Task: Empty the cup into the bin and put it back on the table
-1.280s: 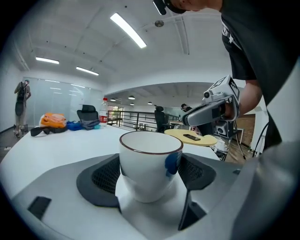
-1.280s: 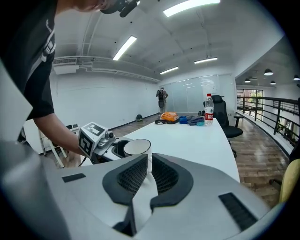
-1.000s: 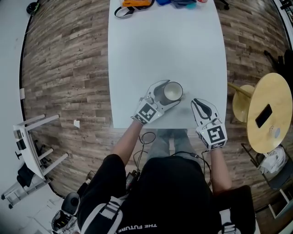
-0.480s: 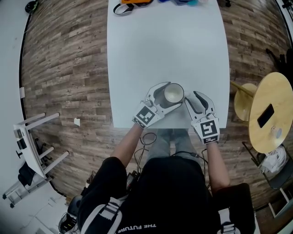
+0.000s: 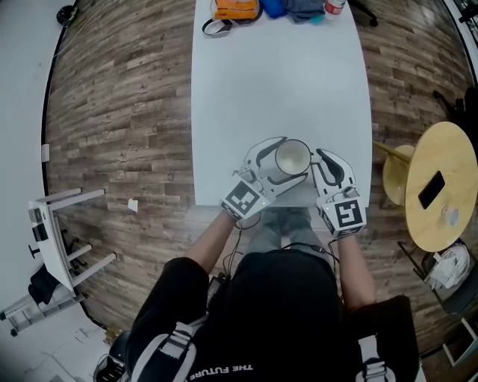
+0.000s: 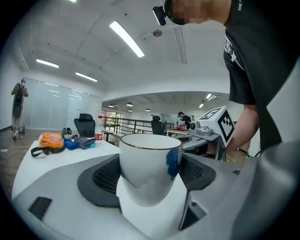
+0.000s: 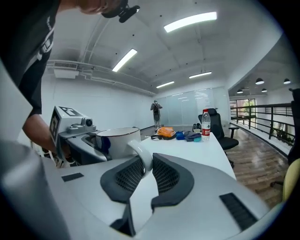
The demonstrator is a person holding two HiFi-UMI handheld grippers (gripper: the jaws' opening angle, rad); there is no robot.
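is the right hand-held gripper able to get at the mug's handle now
Probably yes: the handle sits between the right hand-held gripper's closing jaws, and the left hand-held gripper holds the mug.

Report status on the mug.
Left gripper clamped on white mug. Right gripper: jaws closing, handle between them. Mug upright at table's near edge. Nothing blocking.

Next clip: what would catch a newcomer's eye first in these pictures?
A white cup stands at the near edge of the long white table, clamped across its body by the left gripper. From the other side, the right gripper is closing its jaws on the cup's handle. An orange bag lies at the far end.
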